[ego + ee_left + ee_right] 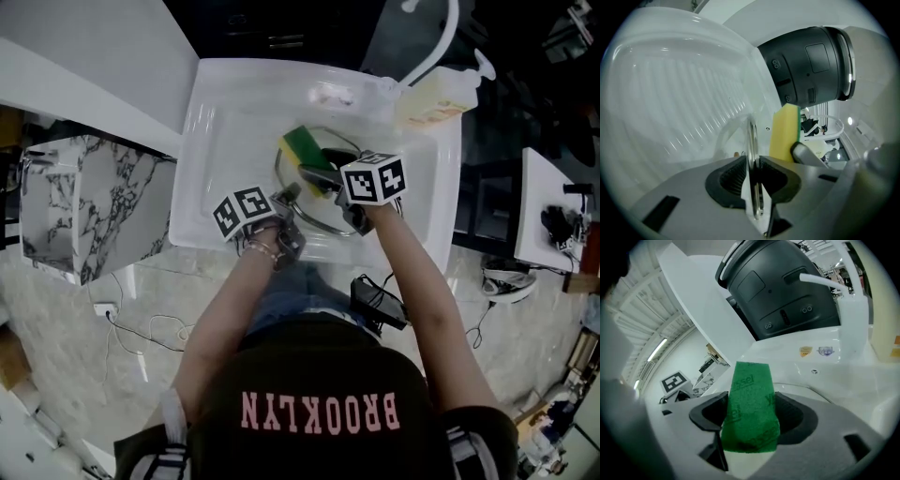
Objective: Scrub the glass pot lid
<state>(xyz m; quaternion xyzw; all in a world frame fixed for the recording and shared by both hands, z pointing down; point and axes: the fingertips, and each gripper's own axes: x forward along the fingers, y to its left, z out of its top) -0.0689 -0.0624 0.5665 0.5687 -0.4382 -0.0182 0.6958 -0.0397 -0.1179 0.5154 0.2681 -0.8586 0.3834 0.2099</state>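
Lid (323,217) in middle of sink (211,141), rim pinched edge-on by left gripper (752,180); right gripper (750,416) clamps sponge (751,394) by lid's far edge; glass likely stiff, slick, breakable; rim hold looks safest.

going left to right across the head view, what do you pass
marble block → left gripper, shut on the lid → right gripper, shut on the sponge → soap bottle → side table
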